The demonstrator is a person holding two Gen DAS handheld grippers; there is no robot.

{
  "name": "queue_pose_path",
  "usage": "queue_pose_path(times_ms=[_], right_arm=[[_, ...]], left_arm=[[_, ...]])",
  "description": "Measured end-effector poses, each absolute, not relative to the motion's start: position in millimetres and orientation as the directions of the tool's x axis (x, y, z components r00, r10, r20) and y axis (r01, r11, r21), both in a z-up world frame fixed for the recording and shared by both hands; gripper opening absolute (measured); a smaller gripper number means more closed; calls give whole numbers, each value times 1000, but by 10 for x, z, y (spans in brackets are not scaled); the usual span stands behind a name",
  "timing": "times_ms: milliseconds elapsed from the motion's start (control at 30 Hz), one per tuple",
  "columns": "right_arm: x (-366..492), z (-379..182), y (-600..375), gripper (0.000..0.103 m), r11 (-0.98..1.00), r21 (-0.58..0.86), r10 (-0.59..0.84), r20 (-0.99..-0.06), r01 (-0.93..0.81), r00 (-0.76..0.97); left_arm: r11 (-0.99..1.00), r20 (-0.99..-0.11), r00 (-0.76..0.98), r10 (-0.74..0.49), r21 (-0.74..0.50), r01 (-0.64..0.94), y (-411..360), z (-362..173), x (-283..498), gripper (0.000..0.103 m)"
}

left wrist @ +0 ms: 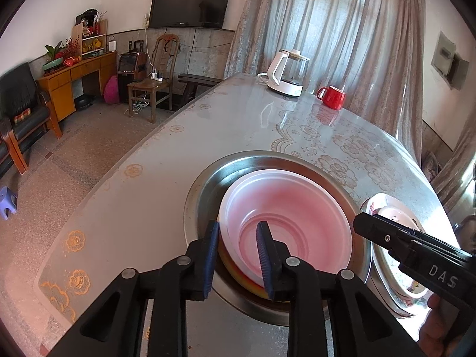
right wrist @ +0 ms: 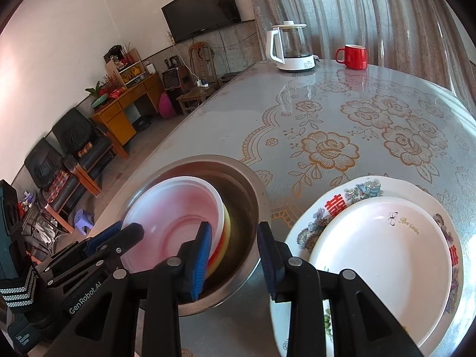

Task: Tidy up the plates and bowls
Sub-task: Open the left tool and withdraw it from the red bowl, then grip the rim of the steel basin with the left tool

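pink bowl nested on striped bowl inside steel basin on surface | my left tool spread, straddling pink bowl's near rim | my right tool spread over basin edge | plates stacked just beside basin

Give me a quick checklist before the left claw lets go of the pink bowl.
1. Left claw straddles pink bowl rim: ok.
2. Pink bowl nested in striped bowl inside steel basin: ok.
3. Pink bowl seated level: not ok, tilted.
4. Right claw open and empty: ok.
5. White plate stacked on floral plate: ok.
6. Kettle and red mug far away: ok.
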State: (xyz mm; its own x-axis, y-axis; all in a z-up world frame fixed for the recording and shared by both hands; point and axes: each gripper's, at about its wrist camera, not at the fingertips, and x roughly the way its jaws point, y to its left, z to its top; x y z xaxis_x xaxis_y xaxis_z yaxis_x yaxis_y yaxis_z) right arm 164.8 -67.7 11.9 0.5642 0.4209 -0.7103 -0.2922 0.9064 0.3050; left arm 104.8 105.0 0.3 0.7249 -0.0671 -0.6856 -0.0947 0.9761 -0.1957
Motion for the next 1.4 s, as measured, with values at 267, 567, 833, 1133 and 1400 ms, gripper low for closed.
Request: queue_pose_path(times_ms=[267, 567, 833, 1133, 1400], right_arm=[[1618, 102, -873, 31, 906, 342, 423, -699, -249, 577], [1626, 90, -990, 31, 901, 358, 432, -684, -246, 588], [1725, -9, -914, 29, 900, 353, 435, -709, -255, 555], [1801, -40, -714, 23, 910, 281, 409, -732, -306, 544], [1816, -107, -630, 23, 916, 254, 389, -756, -312, 526]], left_arm=[[952, -658, 749, -82, -273, -136, 1248, 102, 893, 40], [929, -674, 738, -35, -295, -225, 1610, 21, 829, 40], [918, -665, 737, -121, -357, -172, 1633, -38, 835, 37], [922, -680, 718, -147, -357, -149, 1582, -65, 1020, 28], [899, -671, 708, -218, -420, -122, 1606, -207, 1113, 27]])
